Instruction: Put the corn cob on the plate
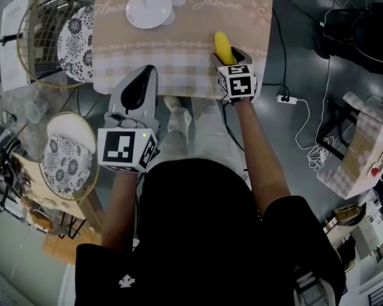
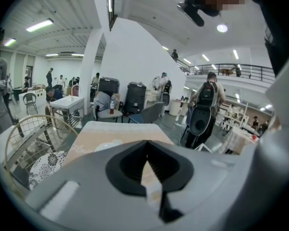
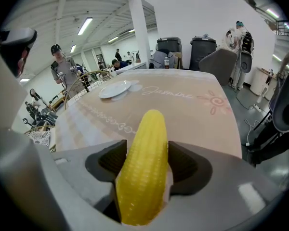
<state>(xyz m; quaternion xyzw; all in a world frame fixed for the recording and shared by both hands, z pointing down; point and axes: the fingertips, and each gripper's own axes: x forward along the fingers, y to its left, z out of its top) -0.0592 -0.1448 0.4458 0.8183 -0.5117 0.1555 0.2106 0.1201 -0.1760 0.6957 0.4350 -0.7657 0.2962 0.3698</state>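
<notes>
The yellow corn cob [image 1: 223, 46] lies on the beige tablecloth [image 1: 185, 37] near the table's front edge, right of the middle. My right gripper [image 1: 231, 56] stands open with a jaw on each side of the cob. In the right gripper view the corn cob [image 3: 144, 167] fills the gap between the dark pads, and I see no squeeze on it. A white plate [image 1: 148, 8] sits at the far left of the cloth; the plate [image 3: 114, 89] is well beyond the cob. My left gripper [image 1: 142, 74] hovers at the near table edge, shut and holding nothing.
A wire basket [image 1: 32, 40] with patterned plates stands left of the table. A second round rack [image 1: 67, 158] with a patterned plate is lower left. A power strip [image 1: 286, 99] and cables lie on the floor at right, near a small covered stand [image 1: 364, 145].
</notes>
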